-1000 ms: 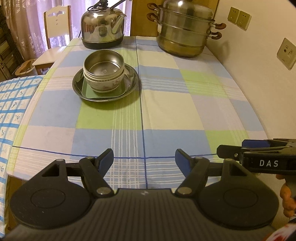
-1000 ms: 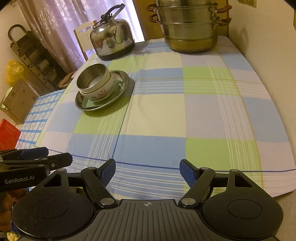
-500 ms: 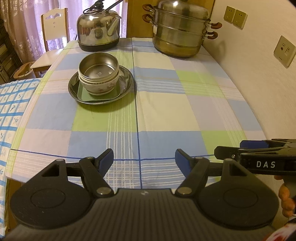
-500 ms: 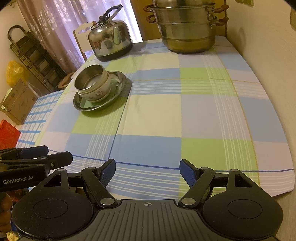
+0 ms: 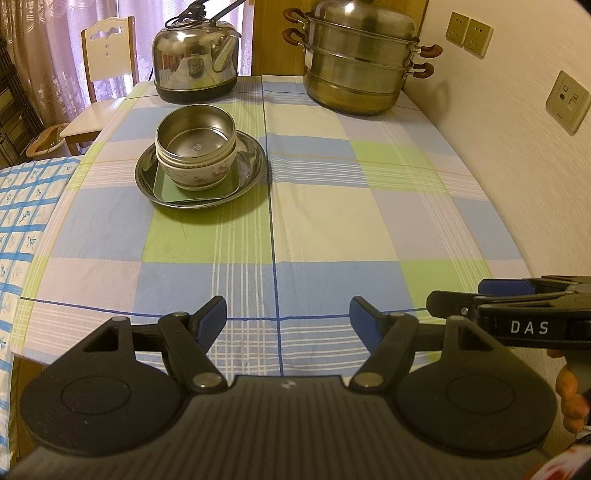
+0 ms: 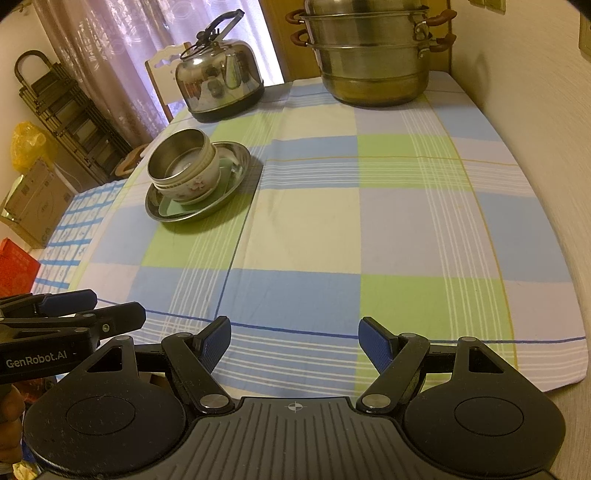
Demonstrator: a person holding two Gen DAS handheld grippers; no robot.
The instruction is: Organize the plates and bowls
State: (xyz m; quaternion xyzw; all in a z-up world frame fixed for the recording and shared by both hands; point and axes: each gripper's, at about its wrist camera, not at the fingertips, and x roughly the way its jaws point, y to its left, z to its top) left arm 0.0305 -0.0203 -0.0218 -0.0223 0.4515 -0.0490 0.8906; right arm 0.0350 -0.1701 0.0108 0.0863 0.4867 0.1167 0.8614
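Both tools level over the table's near edge, empty.
Left tool (image 5: 288, 317) and right tool (image 6: 294, 343) jaws apart, side by side; stacked bowls (image 5: 195, 147) on plate (image 5: 255, 173) toward far left edge.

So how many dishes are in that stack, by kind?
Bowls: 2, a steel bowl nested in a floral ceramic bowl
Plates: 2, a green square plate on a round steel plate
Total: 4

A home dining room is shown: a bench (image 5: 369, 221) spread with a checked tablecloth (image 5: 207, 236), a steel kettle (image 5: 195, 66), a tiered steamer pot (image 5: 358, 70), a wooden chair (image 5: 107, 51), lace curtains (image 6: 122, 55) and wall sockets (image 5: 469, 33).
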